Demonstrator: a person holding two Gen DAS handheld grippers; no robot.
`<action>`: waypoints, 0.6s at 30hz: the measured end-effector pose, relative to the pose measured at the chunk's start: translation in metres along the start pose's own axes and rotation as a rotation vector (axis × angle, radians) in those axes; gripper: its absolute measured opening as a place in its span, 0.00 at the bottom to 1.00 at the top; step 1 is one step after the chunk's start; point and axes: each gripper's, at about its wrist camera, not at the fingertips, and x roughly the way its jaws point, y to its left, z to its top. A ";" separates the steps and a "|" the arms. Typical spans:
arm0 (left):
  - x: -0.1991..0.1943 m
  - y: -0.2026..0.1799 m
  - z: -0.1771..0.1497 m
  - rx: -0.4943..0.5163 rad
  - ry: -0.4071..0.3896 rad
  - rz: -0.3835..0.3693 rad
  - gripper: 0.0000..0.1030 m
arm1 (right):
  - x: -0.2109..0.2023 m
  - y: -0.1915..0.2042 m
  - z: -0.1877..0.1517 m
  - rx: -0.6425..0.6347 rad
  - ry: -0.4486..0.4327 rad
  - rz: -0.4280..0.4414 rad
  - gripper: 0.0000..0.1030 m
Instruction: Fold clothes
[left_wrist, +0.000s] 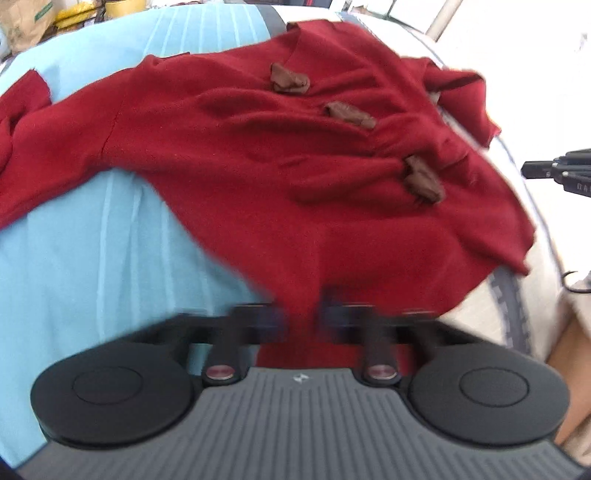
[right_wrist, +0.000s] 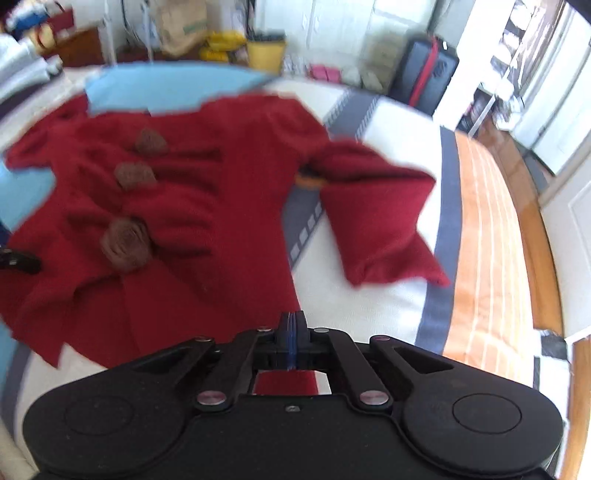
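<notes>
A red cardigan (left_wrist: 258, 155) is shown spread front-up on a bed (right_wrist: 369, 258), partly over a light blue sheet (left_wrist: 92, 258), with three brown toggles (left_wrist: 349, 114) down its front and one sleeve (right_wrist: 373, 221) lying out to the side. The left hand-held gripper (left_wrist: 303, 317) is seen closed on the near hem, red cloth being pinched between its blurred fingers. The right hand-held gripper (right_wrist: 291, 332) is seen fully closed at the hem's other side; whether cloth is caught between its pads cannot be told. The garment is judged soft, thick and limp, light enough to lift by two points yet prone to sag and bunch. Hold is best taken at hem corners or shoulder seams, clear of the toggles.
</notes>
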 end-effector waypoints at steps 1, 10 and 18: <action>-0.005 0.001 -0.001 -0.017 -0.017 0.021 0.08 | -0.006 -0.002 0.000 0.004 -0.027 -0.008 0.00; -0.039 -0.010 -0.023 0.036 -0.087 -0.039 0.07 | -0.012 -0.019 0.005 0.111 -0.075 -0.049 0.06; -0.023 -0.022 -0.029 0.133 -0.036 0.099 0.39 | -0.005 0.012 0.016 0.045 -0.085 -0.038 0.22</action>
